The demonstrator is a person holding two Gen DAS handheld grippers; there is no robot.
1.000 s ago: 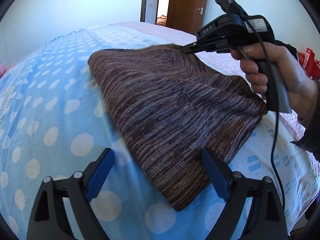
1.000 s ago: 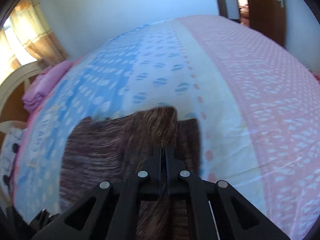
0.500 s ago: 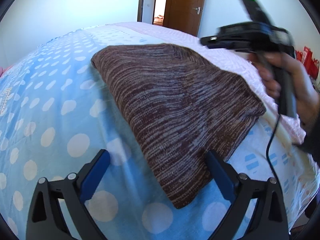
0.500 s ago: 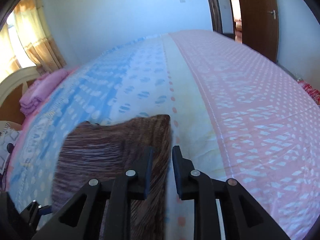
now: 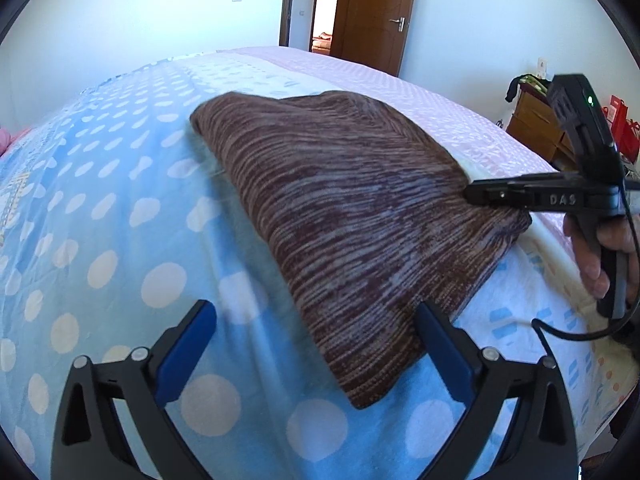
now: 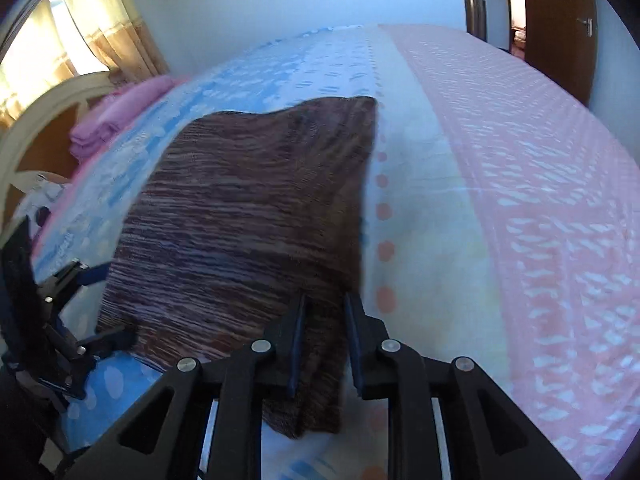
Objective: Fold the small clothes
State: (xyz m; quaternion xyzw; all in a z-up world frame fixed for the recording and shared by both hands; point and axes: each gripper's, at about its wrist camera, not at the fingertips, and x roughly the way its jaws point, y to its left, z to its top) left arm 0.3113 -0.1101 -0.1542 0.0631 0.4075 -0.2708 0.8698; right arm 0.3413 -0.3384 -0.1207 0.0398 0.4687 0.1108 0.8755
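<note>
White walls and a brown wooden door [image 5: 372, 16] close off the room behind a bed [image 5: 100, 208] whose cover runs from blue with pale dots to a pink band along the far side. On that cover lies the folded brown striped knit garment [image 5: 344, 216], flat and roughly rectangular, straddling the line where blue gives way to cream and pink. The left gripper [image 5: 316, 344] hovers at the garment's near corner with its jaws spread wide, having just been opening; one blue pad sits beside the cloth's edge, the other over bare bedding, neither pressing on it. The right gripper [image 6: 324, 336], held in a hand [image 5: 600, 252], stands at the garment's right-hand edge (its jaws have just been opening and are parted narrowly), with cloth showing in the gap but no pad clamped on it. Pink folded bedding [image 6: 116, 116] rests near the bed's head end.
</note>
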